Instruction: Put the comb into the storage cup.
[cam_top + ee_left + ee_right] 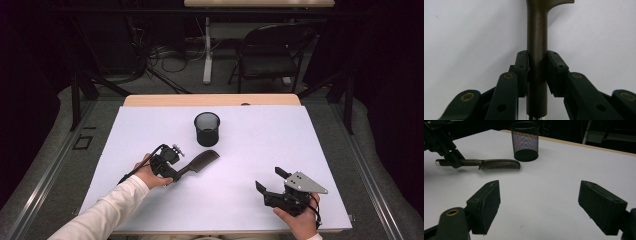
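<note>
From the high view, we see the left gripper (pixel 176 172) clamping the comb (pixel 200 161) by its handle, low over the bench (pixel 280 145) near the mesh cup (pixel 207 128), likely its destination. In the left gripper view, both jaws squeeze the handle (pixel 537 45) firmly for control. In the right gripper view, the right gripper (pixel 541 207) waits, jaws wide, holding nothing.

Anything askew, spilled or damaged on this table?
Nothing stands out. The black mesh cup stands upright, the dark plastic comb looks intact, clamped by its handle in the left gripper; the right gripper is open.
</note>
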`<state>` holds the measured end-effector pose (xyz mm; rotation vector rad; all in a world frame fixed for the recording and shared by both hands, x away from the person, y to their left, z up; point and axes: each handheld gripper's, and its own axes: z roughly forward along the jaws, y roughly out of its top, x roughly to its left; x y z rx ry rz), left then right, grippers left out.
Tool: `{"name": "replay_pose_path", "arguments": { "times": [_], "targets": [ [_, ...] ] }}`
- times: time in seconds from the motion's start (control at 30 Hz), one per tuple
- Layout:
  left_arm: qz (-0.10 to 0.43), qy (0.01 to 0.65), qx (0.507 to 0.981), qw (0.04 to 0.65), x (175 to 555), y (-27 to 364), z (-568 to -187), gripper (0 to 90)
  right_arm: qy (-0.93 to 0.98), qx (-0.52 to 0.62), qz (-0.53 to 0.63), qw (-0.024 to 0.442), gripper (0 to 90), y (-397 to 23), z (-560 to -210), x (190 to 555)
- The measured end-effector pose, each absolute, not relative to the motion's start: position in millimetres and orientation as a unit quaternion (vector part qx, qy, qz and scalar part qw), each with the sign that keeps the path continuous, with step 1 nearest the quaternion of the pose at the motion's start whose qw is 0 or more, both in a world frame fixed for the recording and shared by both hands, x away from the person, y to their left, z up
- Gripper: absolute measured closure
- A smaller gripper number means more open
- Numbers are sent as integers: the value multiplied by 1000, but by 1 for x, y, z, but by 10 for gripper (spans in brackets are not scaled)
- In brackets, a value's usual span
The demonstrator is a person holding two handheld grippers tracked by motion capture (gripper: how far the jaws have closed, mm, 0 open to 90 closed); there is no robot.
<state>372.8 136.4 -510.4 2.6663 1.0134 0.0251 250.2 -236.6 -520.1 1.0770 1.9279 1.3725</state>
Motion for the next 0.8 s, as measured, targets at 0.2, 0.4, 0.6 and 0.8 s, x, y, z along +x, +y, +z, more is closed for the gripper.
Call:
{"name": "replay_pose_path", "arguments": {
  "times": [0.2,0.4,0.6,0.8],
  "targets": [
    [9,357,918,170,373,141,-502,725,715,400,508,266,180,-237,-520,250],
    [11,362,912,192,371,146,-495,725,714,401,509,266,180,-237,-520,250],
    [19,365,907,211,370,151,-488,725,714,401,509,266,180,-237,-520,250],
    [38,366,898,241,367,153,-479,725,713,400,509,268,180,-237,-521,250]
  ]
}}
